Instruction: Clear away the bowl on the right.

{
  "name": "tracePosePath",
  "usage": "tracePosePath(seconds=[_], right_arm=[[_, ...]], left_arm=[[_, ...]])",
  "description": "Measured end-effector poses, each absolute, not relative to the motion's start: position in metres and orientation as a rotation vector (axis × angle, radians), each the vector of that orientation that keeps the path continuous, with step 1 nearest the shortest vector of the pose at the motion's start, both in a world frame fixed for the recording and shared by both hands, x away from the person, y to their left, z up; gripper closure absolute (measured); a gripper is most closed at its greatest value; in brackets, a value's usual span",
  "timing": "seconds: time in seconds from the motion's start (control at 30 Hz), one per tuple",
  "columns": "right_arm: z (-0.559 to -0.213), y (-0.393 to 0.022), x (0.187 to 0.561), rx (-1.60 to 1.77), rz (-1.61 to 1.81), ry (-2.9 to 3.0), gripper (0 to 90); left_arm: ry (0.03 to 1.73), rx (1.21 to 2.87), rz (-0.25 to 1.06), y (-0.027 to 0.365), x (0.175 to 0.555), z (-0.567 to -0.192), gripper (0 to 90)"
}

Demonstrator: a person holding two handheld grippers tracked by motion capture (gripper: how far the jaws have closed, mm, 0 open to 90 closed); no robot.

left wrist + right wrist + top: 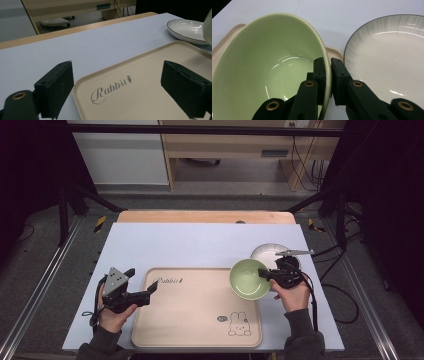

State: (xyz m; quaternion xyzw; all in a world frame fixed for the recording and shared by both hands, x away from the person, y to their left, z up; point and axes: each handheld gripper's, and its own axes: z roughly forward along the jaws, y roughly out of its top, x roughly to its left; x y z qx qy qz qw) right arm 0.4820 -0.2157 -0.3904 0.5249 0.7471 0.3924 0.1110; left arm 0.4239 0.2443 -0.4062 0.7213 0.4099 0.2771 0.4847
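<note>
A pale green bowl [248, 278] hangs tilted over the right edge of the beige tray [195, 320]. My right gripper [263, 273] is shut on the bowl's rim, one jaw inside and one outside, as the right gripper view shows on the green bowl [267, 67] with the right gripper [328, 72]. A white plate [267, 254] with a dark rim lies on the table just behind and right of the bowl; the plate [387, 57] is empty. My left gripper [150, 291] rests at the tray's left edge, open, its jaws straddling the tray corner [105, 85] with nothing pinched.
The tray bears a "Rabbit" print [110, 88] and a rabbit drawing [239, 325]. A light blue mat [200, 242] covers the wooden table. Black frame posts stand at both sides. Cables trail off the right edge.
</note>
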Motion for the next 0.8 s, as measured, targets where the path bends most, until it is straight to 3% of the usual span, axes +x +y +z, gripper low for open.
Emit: tracePosePath(seconds=[0.8], right_arm=[[-0.380,-0.169,0.480,1.428,1.224,2.285,83.3]], left_arm=[[0.982,1.752,0.673,0.245,0.422,-0.403,10.6]])
